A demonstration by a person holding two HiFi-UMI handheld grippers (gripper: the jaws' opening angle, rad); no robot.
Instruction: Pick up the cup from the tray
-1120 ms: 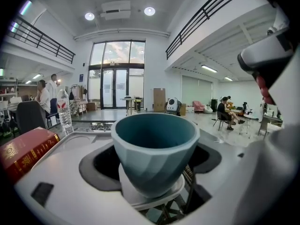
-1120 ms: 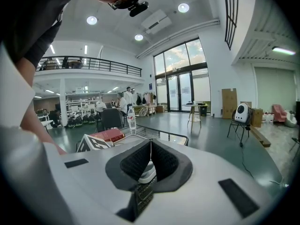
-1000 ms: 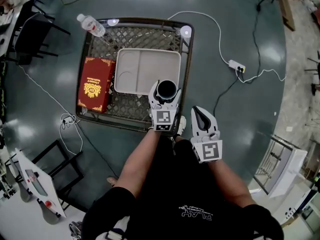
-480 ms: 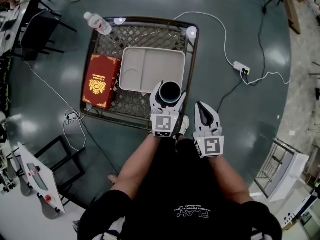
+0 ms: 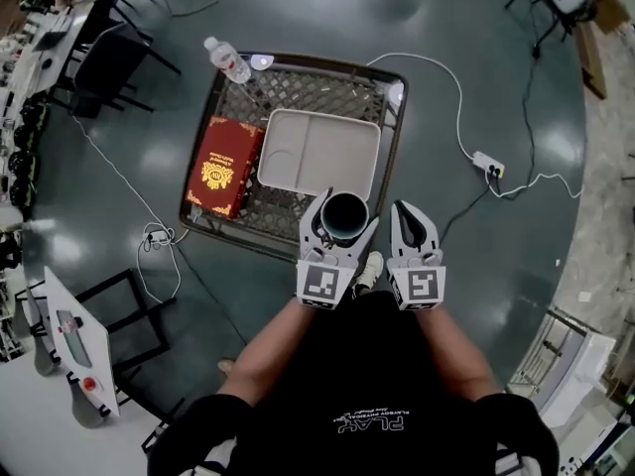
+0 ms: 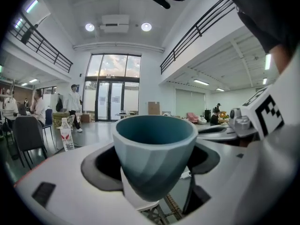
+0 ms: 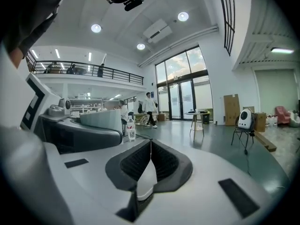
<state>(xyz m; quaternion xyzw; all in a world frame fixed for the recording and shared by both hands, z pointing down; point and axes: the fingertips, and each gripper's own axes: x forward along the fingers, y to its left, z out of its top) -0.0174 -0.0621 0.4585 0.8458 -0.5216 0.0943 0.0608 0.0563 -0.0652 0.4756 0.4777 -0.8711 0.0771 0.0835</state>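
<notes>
My left gripper (image 5: 343, 218) is shut on a blue-grey faceted cup (image 5: 344, 215), held upright off the beige tray (image 5: 319, 153) and near the front edge of the wire cart (image 5: 392, 152). The left gripper view shows the cup (image 6: 154, 151) clamped between the two dark pads, its open mouth facing up. Just to the right of it my right gripper (image 5: 410, 221) is shut with nothing in it; in the right gripper view its pads (image 7: 150, 161) meet in a closed seam.
A red box (image 5: 222, 166) lies in the cart left of the tray. A water bottle (image 5: 228, 59) sits at the cart's far left corner. A white cable runs to a power strip (image 5: 488, 165) on the floor at the right. Chairs and tables stand at the left.
The left gripper has drawn back toward me with the cup, away from the tray. The right gripper has come closer alongside it. The head view has shifted, so the cart appears further right.
</notes>
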